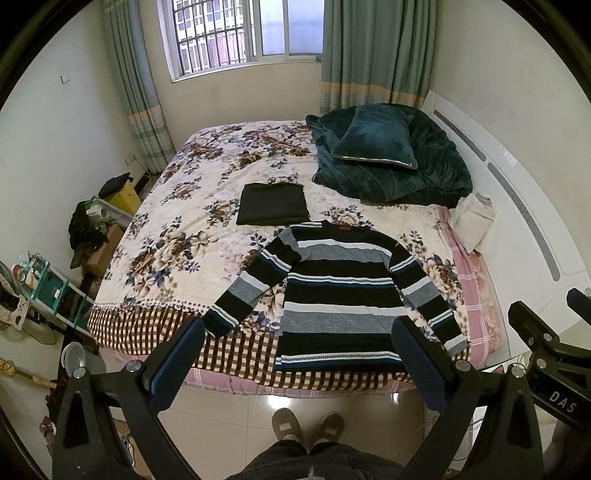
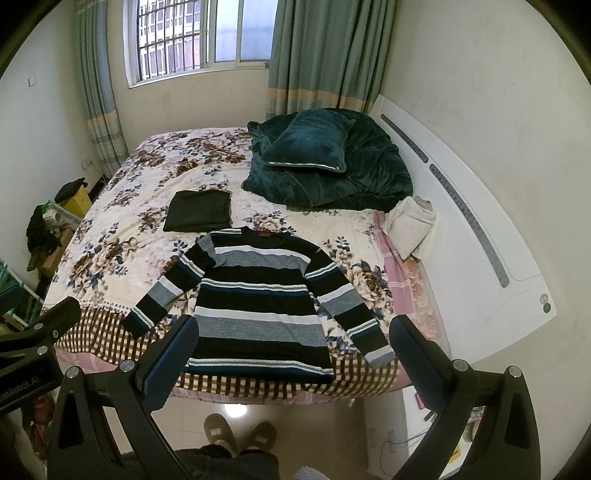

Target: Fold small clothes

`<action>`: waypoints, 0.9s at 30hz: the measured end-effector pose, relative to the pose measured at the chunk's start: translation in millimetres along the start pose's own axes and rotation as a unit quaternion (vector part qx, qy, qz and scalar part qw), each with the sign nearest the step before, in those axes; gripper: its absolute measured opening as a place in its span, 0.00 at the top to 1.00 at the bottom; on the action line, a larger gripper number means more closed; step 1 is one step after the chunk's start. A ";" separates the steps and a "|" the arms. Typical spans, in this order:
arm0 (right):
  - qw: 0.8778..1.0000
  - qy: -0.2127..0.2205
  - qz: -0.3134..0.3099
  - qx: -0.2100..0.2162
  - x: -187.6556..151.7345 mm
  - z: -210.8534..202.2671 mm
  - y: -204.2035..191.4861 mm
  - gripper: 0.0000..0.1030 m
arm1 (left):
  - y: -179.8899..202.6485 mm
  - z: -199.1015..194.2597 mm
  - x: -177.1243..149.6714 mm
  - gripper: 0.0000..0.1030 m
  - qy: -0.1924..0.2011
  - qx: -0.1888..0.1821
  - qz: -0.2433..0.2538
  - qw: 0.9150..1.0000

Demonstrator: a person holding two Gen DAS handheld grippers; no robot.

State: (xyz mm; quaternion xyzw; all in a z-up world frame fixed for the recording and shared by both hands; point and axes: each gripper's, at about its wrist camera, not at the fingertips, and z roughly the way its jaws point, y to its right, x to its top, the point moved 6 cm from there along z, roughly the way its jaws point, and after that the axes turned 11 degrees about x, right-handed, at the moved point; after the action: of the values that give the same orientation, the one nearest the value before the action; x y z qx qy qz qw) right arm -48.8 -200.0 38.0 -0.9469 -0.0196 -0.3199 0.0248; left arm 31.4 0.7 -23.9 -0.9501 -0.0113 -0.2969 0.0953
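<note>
The striped sweater (image 1: 332,291) lies flat on the bed (image 1: 177,229) near its front edge, sleeves spread, not yet folded; a dark folded garment (image 1: 273,203) sits just beyond it. Both the left tool (image 1: 299,362) and right tool (image 2: 291,354) hover wide open, holding nothing. Next move likely calls for gripping a sleeve and laying it across the body.

You have soft daylight from the window (image 1: 229,33), bright but blown out. The floor (image 1: 280,402) shows a glare spot. Fisheye bends the edges, with dark vignetted corners; focus is sharp.
</note>
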 end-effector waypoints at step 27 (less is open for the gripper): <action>0.995 -0.029 0.089 -0.016 -0.2 72.0 11.0 0.00 | 10.5 118.8 35.8 0.00 0.011 0.018 0.023 1.000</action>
State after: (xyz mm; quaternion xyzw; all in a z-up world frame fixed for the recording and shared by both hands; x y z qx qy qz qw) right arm -4.8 -206.7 -19.6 -0.9540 0.0692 -0.2893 0.0370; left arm 128.5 11.4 -101.2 -0.9449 0.0064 -0.3049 0.1190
